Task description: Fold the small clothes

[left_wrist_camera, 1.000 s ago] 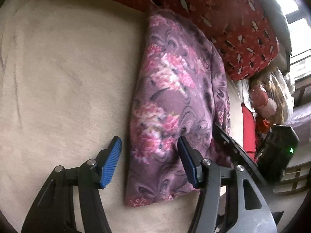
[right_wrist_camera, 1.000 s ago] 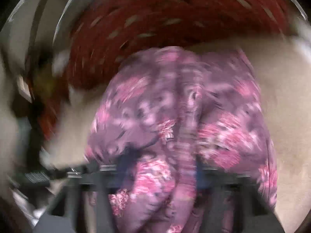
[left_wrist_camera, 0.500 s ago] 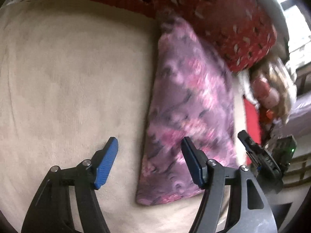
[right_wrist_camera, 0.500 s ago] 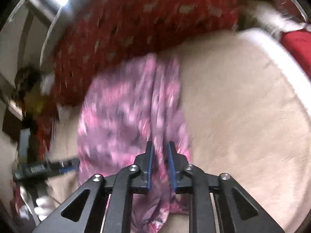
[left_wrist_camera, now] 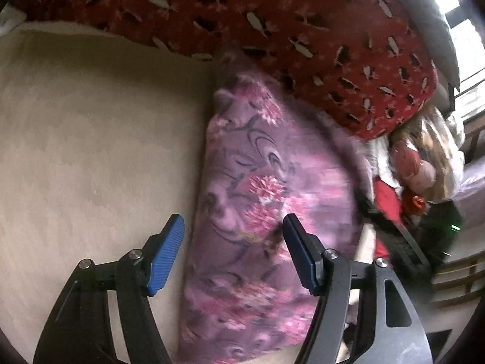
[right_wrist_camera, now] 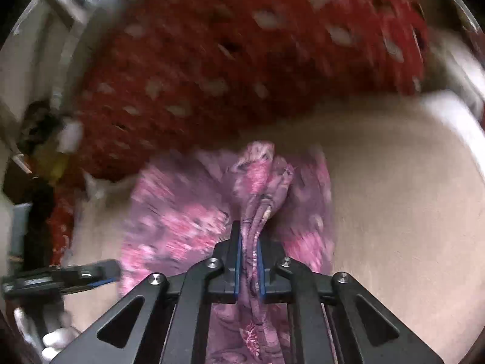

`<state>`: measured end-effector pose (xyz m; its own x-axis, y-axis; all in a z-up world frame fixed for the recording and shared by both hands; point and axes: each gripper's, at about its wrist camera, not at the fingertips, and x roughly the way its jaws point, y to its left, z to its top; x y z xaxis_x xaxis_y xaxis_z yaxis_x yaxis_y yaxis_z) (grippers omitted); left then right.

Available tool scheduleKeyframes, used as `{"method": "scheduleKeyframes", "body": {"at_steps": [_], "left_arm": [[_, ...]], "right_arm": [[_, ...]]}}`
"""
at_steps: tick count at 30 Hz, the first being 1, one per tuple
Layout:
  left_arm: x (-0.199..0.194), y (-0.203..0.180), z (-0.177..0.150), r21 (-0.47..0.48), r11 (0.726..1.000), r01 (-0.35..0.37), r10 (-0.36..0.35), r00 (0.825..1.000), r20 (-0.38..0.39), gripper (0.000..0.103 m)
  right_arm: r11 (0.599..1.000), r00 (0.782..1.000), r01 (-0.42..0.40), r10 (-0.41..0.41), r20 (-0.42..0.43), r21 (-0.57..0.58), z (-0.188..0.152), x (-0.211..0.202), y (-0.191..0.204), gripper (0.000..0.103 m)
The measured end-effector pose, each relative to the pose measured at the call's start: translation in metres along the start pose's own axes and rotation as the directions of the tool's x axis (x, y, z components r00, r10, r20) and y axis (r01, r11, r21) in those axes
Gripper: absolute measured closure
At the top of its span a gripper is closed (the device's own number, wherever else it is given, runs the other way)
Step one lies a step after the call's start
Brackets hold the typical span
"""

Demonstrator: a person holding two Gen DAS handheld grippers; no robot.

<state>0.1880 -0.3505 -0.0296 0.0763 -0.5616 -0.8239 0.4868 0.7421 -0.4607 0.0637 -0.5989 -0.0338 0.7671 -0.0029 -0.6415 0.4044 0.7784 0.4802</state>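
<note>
One purple floral garment (left_wrist_camera: 266, 212) is present. One red patterned cushion (left_wrist_camera: 272, 24) is present. Grippers: two.

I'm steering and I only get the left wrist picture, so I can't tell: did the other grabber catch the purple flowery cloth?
Observer: Yes. In the right wrist view, the right gripper has its jaws shut on a bunched ridge of the purple flowery cloth.
Operator: Is my grabber holding it too?
Observer: No. From the right wrist view, the left gripper sits off at the cloth's edge, gripping nothing.
Operator: What's behind the cloth over there?
Observer: The red patterned cushion, right up against the cloth's far end, with the beige blanket stretching off to one side.
</note>
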Motion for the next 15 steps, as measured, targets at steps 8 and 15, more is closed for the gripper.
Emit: {"method": "scheduleKeyframes", "body": {"at_steps": [8,15], "left_arm": [[0.017,-0.003,-0.002,0.048,0.993,-0.112,0.111,0.994,0.012,0.032],[0.005,-0.038,0.030,0.055,0.985,-0.162,0.155,0.981,0.114,0.031]], "right_arm": [[0.981,0.998,0.047,-0.037,-0.057,0.186,-0.007,0.013,-0.055,0.079],[0.999,0.996,-0.022,0.018,0.092,0.041,0.024,-0.019,-0.013,0.079]]}}
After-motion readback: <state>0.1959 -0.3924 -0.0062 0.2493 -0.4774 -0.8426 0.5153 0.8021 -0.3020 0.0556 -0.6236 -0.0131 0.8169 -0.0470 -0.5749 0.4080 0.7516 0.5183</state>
